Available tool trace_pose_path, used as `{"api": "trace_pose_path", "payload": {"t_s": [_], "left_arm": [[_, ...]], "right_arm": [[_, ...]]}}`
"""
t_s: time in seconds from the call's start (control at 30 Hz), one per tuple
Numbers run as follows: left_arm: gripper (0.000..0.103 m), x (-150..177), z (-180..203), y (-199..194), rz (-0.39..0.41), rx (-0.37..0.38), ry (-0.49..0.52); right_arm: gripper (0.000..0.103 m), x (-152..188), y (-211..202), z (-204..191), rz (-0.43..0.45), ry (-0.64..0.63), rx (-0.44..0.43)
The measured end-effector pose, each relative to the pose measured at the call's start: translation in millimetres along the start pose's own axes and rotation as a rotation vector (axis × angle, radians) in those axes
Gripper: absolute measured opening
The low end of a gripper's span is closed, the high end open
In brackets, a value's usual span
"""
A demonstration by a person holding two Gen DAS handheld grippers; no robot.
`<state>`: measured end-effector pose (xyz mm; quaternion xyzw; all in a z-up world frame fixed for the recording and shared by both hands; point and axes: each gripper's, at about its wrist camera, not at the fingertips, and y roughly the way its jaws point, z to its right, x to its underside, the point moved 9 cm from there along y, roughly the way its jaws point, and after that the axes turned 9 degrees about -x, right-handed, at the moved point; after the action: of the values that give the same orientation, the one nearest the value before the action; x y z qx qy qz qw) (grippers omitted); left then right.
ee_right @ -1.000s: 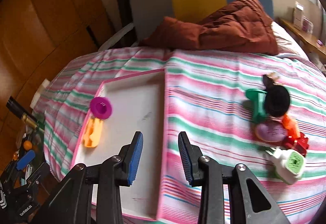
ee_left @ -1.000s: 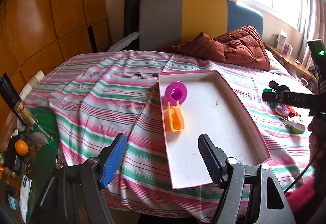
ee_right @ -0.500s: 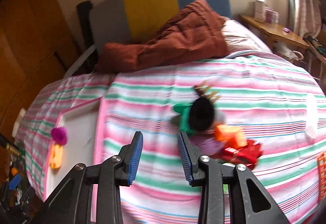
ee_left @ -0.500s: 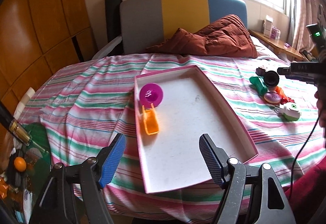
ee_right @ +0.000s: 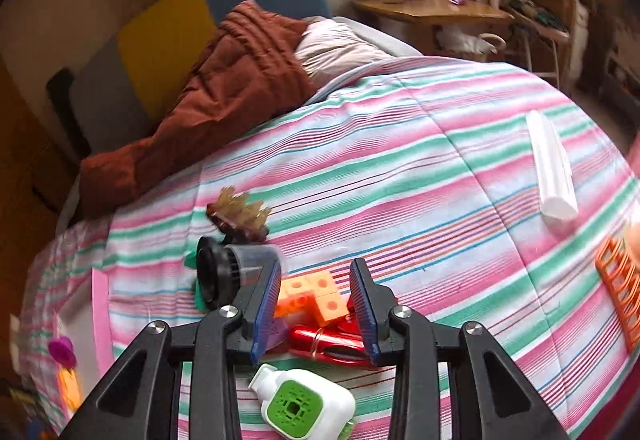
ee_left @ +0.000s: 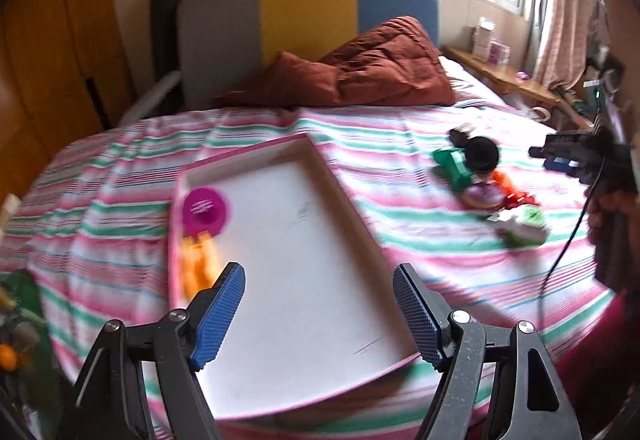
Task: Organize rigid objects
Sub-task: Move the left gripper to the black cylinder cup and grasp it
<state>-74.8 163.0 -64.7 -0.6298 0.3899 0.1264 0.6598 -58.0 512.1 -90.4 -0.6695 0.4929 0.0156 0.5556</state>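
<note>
The left gripper hung above the near end of a shallow pink-rimmed tray that lay on the striped bedspread; its jaws had just been opening further and stood wide apart, with nothing between them but the tray's white floor below. Inside the tray, against its left wall, sat a magenta disc and, just nearer the camera, an orange piece touching it. To the right of the tray, apart from it, the remaining objects lay in a loose cluster on the bedspread. The right gripper was poised over that cluster, its jaws only narrowly parted and gripping nothing, with an orange block showing in the gap beneath them. A red object lay just nearer than the block, a white bottle with a green cap nearer still, and a black round part sat to the left beside a green piece. A brown spiky clip lay just beyond them. Farther right on the bed rested a white tube and, at the edge, an orange rack. A rust-coloured quilt was heaped at the headboard.
</note>
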Motion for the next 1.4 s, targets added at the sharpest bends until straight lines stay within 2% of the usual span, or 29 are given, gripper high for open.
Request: {"api": "trace_pose_path", "payload": {"t_s": [0.17, 0.4, 0.63, 0.7, 0.8, 0.9, 1.13, 1.17, 1.2, 1.23, 1.27, 1.4], "left_arm": [[0.077, -30.9, 37.4, 16.9, -0.005, 0.082, 0.022], [0.077, -62.2, 94.7, 48.3, -0.064, 0.193, 0.046], [0.077, -85.8, 165.5, 68.5, -0.039, 0.270, 0.226], [0.089, -93.4, 183.3, 75.7, -0.025, 0.286, 0.268], [0.095, -106.8, 205.5, 82.2, 0.002, 0.326, 0.310], [0.097, -118.8, 225.5, 92.6, 0.035, 0.330, 0.378], [0.096, -117.6, 254.2, 139.0, -0.024, 0.376, 0.469], [0.091, -114.8, 255.2, 144.0, -0.036, 0.387, 0.467], [0.066, -111.1, 255.7, 147.8, -0.056, 0.412, 0.457], [0.059, -105.9, 257.2, 149.4, -0.086, 0.444, 0.447], [0.058, -104.2, 255.7, 148.9, -0.097, 0.469, 0.420], [0.058, -94.5, 246.3, 133.1, -0.071, 0.488, 0.387]], "right_arm": [[0.036, -1.0, -4.3, 21.2, 0.001, 0.100, 0.010], [0.036, -3.2, -7.6, 38.2, -0.003, 0.200, -0.011], [0.036, -2.1, -5.8, 40.5, -0.017, 0.241, -0.045], [0.036, -2.4, -6.3, 40.5, -0.018, 0.246, -0.050], [0.037, -2.4, -6.1, 40.6, -0.020, 0.258, -0.064], [0.037, -1.2, -3.9, 41.2, -0.032, 0.273, -0.077], [0.037, 0.2, -0.4, 43.2, -0.048, 0.304, -0.100], [0.037, 0.6, 0.5, 43.5, -0.052, 0.307, -0.104], [0.037, 0.9, 1.4, 43.8, -0.055, 0.309, -0.104], [0.037, 1.3, 2.1, 44.3, -0.058, 0.310, -0.102], [0.037, 1.4, 3.0, 44.6, -0.060, 0.309, -0.101], [0.037, 2.0, 5.7, 45.4, -0.071, 0.301, -0.093]]}}
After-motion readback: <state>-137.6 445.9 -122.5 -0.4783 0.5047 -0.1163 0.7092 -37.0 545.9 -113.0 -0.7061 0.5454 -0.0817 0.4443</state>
